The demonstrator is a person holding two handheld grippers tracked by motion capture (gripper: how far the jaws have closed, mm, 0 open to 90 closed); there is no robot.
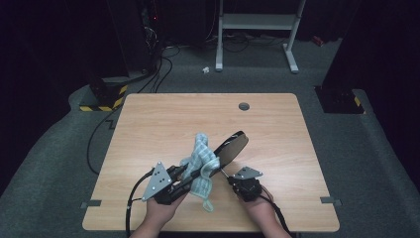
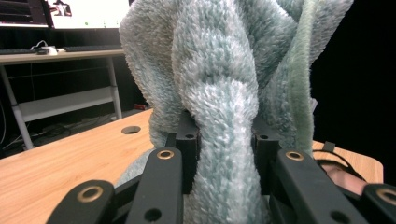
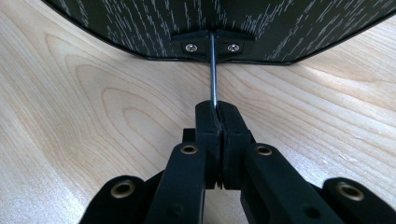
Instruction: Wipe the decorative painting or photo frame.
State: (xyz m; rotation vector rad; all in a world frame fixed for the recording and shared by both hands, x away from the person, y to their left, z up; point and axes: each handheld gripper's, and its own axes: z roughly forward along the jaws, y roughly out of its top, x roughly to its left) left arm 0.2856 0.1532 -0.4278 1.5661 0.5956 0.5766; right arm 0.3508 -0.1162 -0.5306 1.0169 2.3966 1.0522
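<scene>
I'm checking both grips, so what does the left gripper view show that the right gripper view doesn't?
Left gripper view: the left gripper is shut on a fluffy pale blue towel bunched between its jaws, with a round hole in the table and a white-legged desk behind.

Right gripper view: the right gripper is shut on a thin metal rod that runs up to a two-screw bracket on the edge of a black panel.

Both: the light wooden table underneath.

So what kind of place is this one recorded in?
Most likely a lab or workshop recording room: a wooden table on grey carpet, hazard-striped tape marking the floor, cables trailing to dark equipment, a desk frame behind.
</scene>
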